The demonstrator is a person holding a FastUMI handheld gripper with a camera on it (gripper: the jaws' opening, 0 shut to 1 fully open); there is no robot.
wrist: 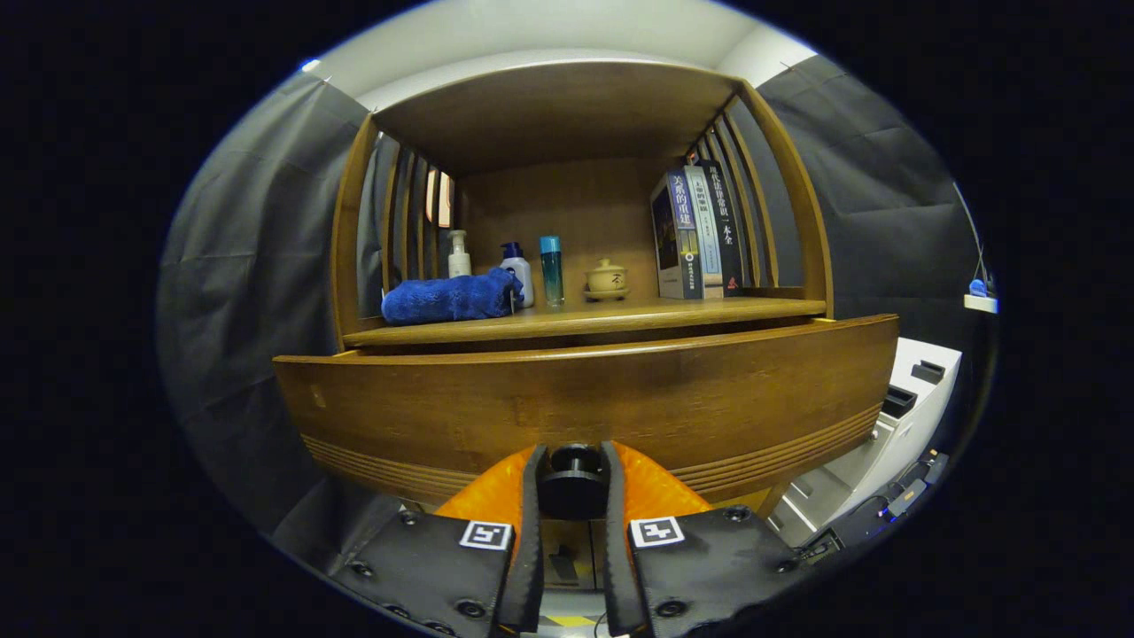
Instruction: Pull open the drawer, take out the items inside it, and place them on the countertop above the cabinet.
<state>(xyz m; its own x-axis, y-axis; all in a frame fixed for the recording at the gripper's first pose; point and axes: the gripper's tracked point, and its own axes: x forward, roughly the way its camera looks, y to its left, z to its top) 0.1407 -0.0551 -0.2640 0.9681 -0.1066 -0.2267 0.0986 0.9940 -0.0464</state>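
Brown wood makes up the cabinet point(567, 115), a small unit with slatted sides, a roof board and an open countertop point(620, 315). Below the countertop, the drawer point(585, 399) sticks forward, its broad curved front facing the camera with grooved lines along its lower edge. The drawer's inside is hidden behind that front.

At the bottom centre of the drawer front sits a dark round knob point(574, 483). The gripper point(573, 483) is clenched on it: one finger presses on each side of the knob, with the knob between them.

On the countertop, a blue towel point(450, 298) lies rolled near the left edge. Just behind it, toward the back, stands a white pump bottle point(458, 255). To its right is a white bottle with a blue cap point(519, 270), partly behind the towel's end, then a slim teal bottle point(551, 270). Near the middle sits a small lidded cup point(607, 280) on a saucer. At the right edge, three books point(695, 235) stand upright against the slats.

Grey cloth hangs behind and beside the cabinet. To the lower right of the drawer is a white box-like unit point(895, 425).
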